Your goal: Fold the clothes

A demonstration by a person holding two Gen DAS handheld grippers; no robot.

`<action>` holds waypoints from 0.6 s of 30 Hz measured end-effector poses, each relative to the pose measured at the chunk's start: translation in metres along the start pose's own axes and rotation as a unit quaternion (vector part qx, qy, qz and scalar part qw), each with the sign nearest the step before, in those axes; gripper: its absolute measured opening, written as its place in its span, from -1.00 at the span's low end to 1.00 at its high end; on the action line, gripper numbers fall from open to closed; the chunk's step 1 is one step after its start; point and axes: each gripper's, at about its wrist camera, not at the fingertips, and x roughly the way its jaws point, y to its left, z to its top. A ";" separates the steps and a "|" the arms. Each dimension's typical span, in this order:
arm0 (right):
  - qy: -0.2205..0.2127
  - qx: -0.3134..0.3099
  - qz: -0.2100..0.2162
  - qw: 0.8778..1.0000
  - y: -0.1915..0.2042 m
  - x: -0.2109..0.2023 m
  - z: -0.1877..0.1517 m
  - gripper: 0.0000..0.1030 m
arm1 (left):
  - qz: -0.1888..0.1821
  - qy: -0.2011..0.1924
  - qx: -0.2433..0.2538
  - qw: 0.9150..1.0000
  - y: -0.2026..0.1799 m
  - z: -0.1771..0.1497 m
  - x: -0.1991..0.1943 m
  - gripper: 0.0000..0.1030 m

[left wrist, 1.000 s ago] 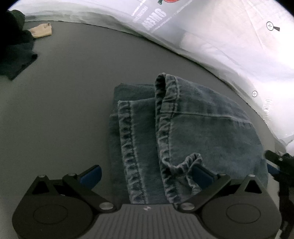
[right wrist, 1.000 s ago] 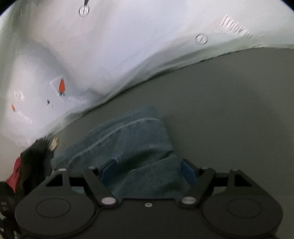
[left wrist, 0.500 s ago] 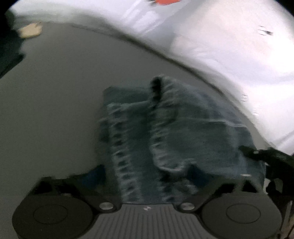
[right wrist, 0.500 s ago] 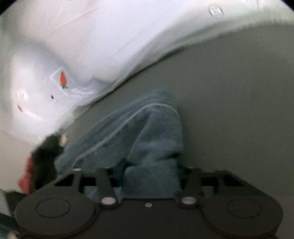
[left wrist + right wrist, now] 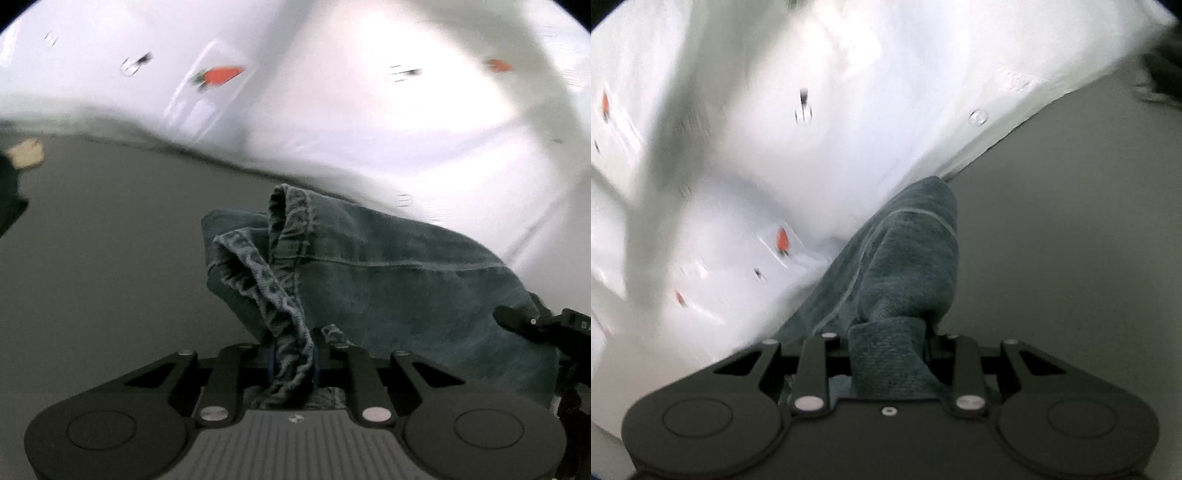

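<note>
The grey table (image 5: 92, 277) carries the jeans (image 5: 388, 280), lifted at the near edge — probably to carry that edge over in a fold. The left gripper (image 5: 291, 363) pinches the hem and the right gripper (image 5: 888, 360) pinches bunched denim. Only the left view shows both grippers — and a tan scrap (image 5: 26, 153).

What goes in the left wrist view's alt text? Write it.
The left gripper is shut on the bunched hem of folded blue jeans, lifting them over a grey table. A white sheet with red carrot prints fills the background.
</note>
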 end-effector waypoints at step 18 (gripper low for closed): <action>-0.219 0.204 0.021 0.954 -0.061 -0.229 -0.072 -0.39 | -0.185 0.009 0.144 0.972 -0.146 -0.033 -0.051 -0.64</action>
